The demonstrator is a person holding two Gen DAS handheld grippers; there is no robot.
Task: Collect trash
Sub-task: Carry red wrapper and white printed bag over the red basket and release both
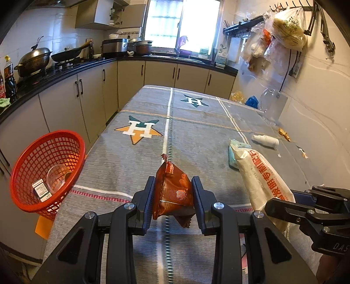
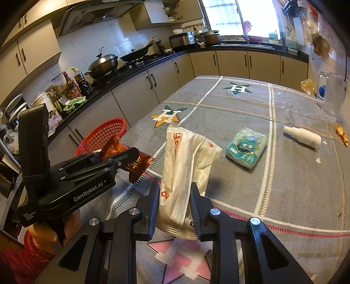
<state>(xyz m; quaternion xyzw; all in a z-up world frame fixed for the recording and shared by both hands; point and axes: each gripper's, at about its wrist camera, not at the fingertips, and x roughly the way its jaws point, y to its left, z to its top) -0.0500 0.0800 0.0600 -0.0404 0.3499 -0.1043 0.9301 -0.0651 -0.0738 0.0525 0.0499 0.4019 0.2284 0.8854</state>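
Kitchen table (image 1: 196,135) under grey star-print cloth; left tongs (image 1: 172,192) clamping orange wrapper (image 1: 172,185), right tongs (image 2: 174,201) white bag (image 2: 181,166).

A grey tablecloth (image 1: 196,135) with star emblems stretches ahead of the fingers. Far beyond them, a black countertop (image 1: 72,67) carries a lidded wok (image 1: 32,59), a frying pan (image 1: 65,54) and a rice cooker (image 1: 114,47) beneath a bright window (image 1: 181,19).
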